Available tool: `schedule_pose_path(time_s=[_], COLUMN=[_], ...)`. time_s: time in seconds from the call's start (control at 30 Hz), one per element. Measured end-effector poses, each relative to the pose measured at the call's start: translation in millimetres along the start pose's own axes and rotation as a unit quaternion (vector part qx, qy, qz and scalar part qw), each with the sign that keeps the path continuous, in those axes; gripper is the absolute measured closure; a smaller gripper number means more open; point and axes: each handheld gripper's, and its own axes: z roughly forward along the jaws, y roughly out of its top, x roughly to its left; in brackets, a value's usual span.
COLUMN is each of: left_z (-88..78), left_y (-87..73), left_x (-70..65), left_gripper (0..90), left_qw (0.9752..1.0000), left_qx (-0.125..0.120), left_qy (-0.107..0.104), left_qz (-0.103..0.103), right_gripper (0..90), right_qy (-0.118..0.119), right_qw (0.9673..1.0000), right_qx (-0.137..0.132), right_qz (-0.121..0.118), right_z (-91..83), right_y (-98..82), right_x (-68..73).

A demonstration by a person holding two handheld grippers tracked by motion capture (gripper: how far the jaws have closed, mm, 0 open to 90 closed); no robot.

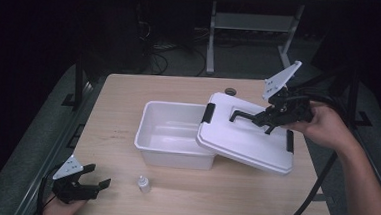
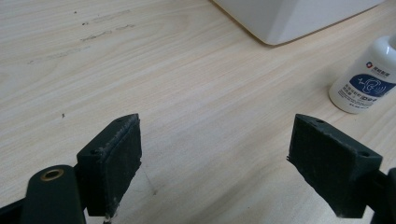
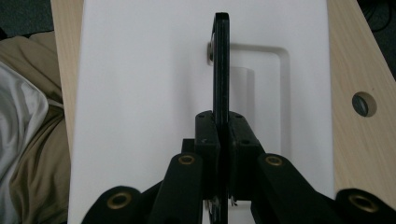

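Note:
A white lid (image 1: 246,138) with a black handle (image 1: 240,114) hangs tilted, its left edge over the right side of an open white box (image 1: 169,131). My right gripper (image 1: 265,117) is shut on that handle. In the right gripper view the handle (image 3: 221,60) stands edge-on, pinched between the pads of the right gripper (image 3: 220,126), with the lid (image 3: 140,93) behind it. My left gripper (image 1: 96,178) rests open at the table's near left corner with nothing between its fingers. A small white bottle (image 1: 143,184) stands to its right, in front of the box. The left gripper view has the left gripper (image 2: 217,158) over bare wood, the bottle (image 2: 364,81) at right.
The wooden table (image 1: 119,98) has a round cable hole (image 1: 230,92) near its far edge, behind the lid. A corner of the box (image 2: 289,16) shows at the top of the left gripper view. A cable trails off the table's right side.

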Motion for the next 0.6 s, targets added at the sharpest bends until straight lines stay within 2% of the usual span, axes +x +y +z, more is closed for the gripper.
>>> schedule_pose_path(time_s=[0.1,0.23,0.53,0.6], left_z=[-0.2,0.4,0.8,1.0], left_y=[-0.4,-0.3,-0.4,-0.4], left_x=[0.2,-0.2,-0.6,-0.7], left_gripper=[17.1,17.1,17.1,17.1], left_qw=[1.0,1.0,1.0,1.0], left_qx=[0.001,0.002,0.003,0.004], left_qy=[0.001,0.002,0.002,0.001], left_qz=[0.0,0.0,0.0,0.0], right_gripper=[84.3,84.3,84.3,84.3], right_qy=[-0.01,-0.014,-0.022,-0.021], right_qw=[0.9999,0.9997,0.9992,0.999], right_qx=[0.008,0.005,0.007,0.0], right_qz=[0.011,0.02,0.034,0.039], right_z=[-5.2,-11.6,-17.1,-16.7], right_y=[-14.1,-27.1,-47.8,-53.1], right_x=[-0.2,0.2,1.1,0.9])
